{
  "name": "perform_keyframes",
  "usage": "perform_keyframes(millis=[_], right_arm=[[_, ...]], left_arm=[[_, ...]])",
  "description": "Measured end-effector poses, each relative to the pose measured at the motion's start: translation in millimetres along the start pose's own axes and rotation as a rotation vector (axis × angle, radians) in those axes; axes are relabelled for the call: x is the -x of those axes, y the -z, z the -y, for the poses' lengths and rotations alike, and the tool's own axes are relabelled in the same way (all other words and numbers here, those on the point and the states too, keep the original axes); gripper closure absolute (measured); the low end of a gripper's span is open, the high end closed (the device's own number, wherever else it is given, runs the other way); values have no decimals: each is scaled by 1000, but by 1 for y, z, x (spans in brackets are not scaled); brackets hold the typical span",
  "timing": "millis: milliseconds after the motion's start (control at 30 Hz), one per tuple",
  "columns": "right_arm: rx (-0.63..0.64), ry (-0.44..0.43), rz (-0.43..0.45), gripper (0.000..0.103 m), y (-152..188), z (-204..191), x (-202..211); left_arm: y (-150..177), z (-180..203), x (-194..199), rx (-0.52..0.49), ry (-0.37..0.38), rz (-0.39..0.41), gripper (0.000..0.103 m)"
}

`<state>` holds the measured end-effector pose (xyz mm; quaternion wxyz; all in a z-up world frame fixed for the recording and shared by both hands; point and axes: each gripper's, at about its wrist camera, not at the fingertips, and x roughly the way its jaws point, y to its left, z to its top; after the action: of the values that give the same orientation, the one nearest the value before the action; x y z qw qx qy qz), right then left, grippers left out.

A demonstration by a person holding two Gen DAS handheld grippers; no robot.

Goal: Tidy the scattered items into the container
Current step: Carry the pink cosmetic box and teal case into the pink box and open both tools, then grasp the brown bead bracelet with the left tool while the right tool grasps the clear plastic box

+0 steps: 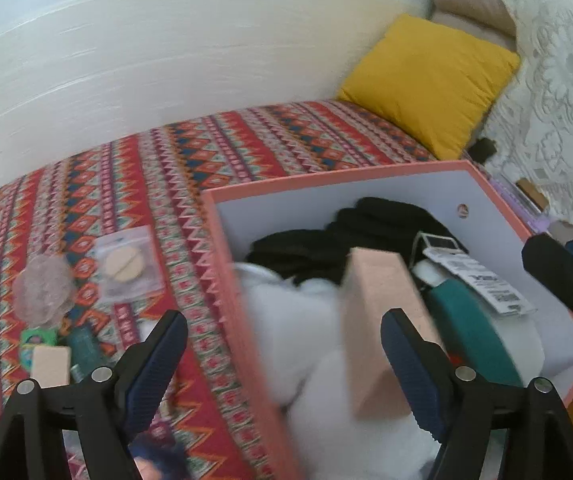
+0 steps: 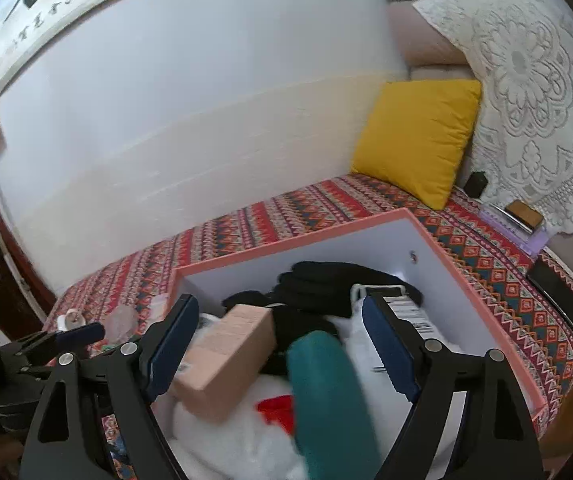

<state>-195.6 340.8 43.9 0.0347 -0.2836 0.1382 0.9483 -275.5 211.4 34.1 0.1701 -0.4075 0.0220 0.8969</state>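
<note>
Left wrist view, left claw spread empty over box rim, right claw spread above box contents.

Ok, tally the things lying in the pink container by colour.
Black cloth: 1
Pink carton: 1
Teal item: 1
White fluffy item: 1
Red item: 1
Total: 5

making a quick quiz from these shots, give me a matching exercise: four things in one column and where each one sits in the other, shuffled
Things:
1. pink carton
2. yellow cushion
3. powder puff packet
4. black garment

Places:
A. on the patterned bedspread, outside the box
B. against the wall at the bed's far end
C. at the back of the box
D. in the box, lying on white fluffy fabric

Pairs: 1-D, 2-B, 3-A, 4-C
</note>
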Motion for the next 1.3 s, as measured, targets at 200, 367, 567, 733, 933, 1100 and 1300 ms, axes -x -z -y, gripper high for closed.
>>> perform_keyframes(millis=[200, 367, 567, 733, 933, 1100, 1300], right_arm=[[125, -96, -52, 16, 24, -81, -14], [229, -176, -95, 16, 44, -148, -25], [344, -269, -194, 16, 84, -225, -50], [420, -288, -299, 16, 124, -271, -84], [485, -261, -433, 16, 158, -291, -126], [564, -211, -523, 16, 176, -291, -156], [627, -134, -583, 16, 187, -275, -188]], left_arm=[[35, -71, 26, 96, -59, 23, 18], [70, -157, 41, 219, -153, -3, 17], [117, -253, 54, 361, -262, -43, 17], [138, -298, 49, 379, -324, -68, 17], [149, -348, 33, 393, -368, -96, 17], [140, -385, 5, 410, -364, -120, 17], [129, -432, -32, 511, -369, -126, 17]])
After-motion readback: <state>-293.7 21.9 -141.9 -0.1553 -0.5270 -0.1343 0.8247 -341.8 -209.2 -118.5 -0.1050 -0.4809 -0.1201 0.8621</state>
